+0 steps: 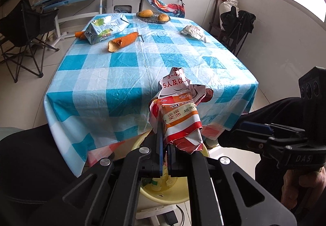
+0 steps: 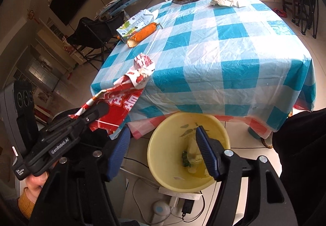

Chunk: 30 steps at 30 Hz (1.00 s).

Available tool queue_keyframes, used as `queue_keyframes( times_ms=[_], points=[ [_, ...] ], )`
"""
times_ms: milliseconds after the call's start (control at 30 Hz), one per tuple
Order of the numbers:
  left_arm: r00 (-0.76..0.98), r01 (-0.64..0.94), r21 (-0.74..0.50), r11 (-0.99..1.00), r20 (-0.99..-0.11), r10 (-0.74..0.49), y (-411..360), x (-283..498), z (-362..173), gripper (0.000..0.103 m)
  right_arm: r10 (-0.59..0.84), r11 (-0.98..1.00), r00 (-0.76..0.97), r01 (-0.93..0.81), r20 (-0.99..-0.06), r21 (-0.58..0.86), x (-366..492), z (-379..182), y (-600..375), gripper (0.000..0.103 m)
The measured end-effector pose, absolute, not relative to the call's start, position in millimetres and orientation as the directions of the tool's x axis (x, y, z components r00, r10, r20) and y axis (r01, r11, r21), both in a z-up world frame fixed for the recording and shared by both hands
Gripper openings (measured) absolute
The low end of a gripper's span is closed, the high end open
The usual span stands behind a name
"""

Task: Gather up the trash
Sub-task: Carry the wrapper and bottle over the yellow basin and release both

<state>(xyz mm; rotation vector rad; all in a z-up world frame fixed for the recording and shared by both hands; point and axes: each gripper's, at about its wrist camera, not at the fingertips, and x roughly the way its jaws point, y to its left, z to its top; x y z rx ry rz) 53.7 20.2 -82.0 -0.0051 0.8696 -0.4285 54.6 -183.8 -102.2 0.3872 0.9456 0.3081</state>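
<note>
Both views show left tongs (image 1: 165,140) clamped on the wrapper (image 1: 179,115); only the right shows right tongs (image 2: 163,152) apart.

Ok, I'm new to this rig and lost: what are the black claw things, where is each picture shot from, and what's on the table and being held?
A person holds a handheld gripper in each hand, with a camera looking along its fingers.

Left wrist view: the left gripper is shut on a crumpled red and white wrapper, above a yellow basin on the floor.

Right wrist view: the right gripper is open and holds nothing; the same basin, with scraps in it, lies beyond its blue fingers.

On the checked tablecloth lie a milk carton, a carrot, crumpled paper and a dish of fruit.
</note>
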Motion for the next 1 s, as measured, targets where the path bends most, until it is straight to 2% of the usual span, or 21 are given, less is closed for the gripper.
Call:
queue_keyframes(
  times_ms=[167,267,333,400,767,933,1000],
  points=[
    [0.513,0.396,-0.179,0.901,-0.771,-0.378,12,53,-91,0.005,0.409,0.882,0.587,-0.057,-0.699,0.469,55,-99,-192,0.066],
    [0.501,0.408,-0.158,0.899,-0.785,-0.365,8,51,-96,0.016,0.404,0.878,0.600,-0.042,-0.691,0.477,55,-98,-195,0.066],
    [0.504,0.411,-0.157,0.898,-0.782,-0.367,8,50,-95,0.029,0.402,0.876,0.605,-0.036,-0.688,0.480,56,-98,-198,0.066],
    [0.510,0.408,-0.162,0.898,-0.775,-0.372,9,50,-93,0.036,0.400,0.876,0.606,-0.033,-0.687,0.481,56,-98,-198,0.067],
    [0.516,0.415,-0.174,0.893,-0.763,-0.389,12,50,-89,0.040,0.395,0.880,0.608,-0.036,-0.689,0.473,57,-99,-198,0.068],
    [0.456,0.475,-0.163,0.865,-0.795,-0.400,-2,45,-98,0.059,0.390,0.880,0.613,-0.028,-0.687,0.475,57,-100,-200,0.069],
    [0.455,0.500,-0.136,0.855,-0.799,-0.393,-9,40,-99,0.060,0.388,0.881,0.613,-0.027,-0.688,0.473,56,-100,-200,0.069]
  ],
)
